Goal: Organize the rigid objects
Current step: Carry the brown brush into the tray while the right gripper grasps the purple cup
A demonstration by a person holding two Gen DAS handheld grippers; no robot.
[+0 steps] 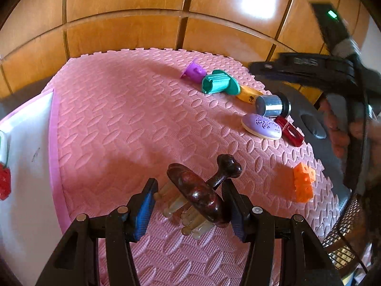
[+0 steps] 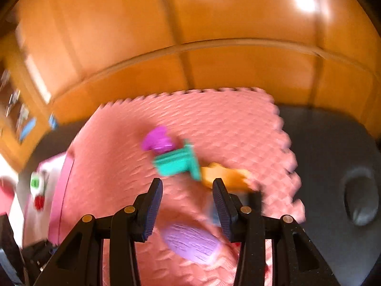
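Note:
My left gripper (image 1: 188, 195) is open around a dark wooden massage brush (image 1: 202, 190) with pale prongs that lies on the pink foam mat (image 1: 119, 124); the right finger is close to its handle. A purple cup (image 1: 193, 70), teal stamp (image 1: 219, 82), yellow piece (image 1: 248, 94), silver cylinder (image 1: 271, 106), lilac oval (image 1: 261, 126), red piece (image 1: 289, 131) and orange block (image 1: 303, 182) lie to the right. My right gripper (image 2: 188, 195) is open and empty above the lilac oval (image 2: 190, 243); this view is blurred. The teal stamp (image 2: 177, 162) lies ahead of it.
A white tray with a pink rim (image 1: 28, 155) sits at the mat's left and holds a red strawberry toy (image 1: 4, 181). A dark grey surface (image 2: 333, 155) borders the mat on the right, with a black mesh basket (image 1: 345, 233). Wooden panels (image 1: 142, 31) stand behind.

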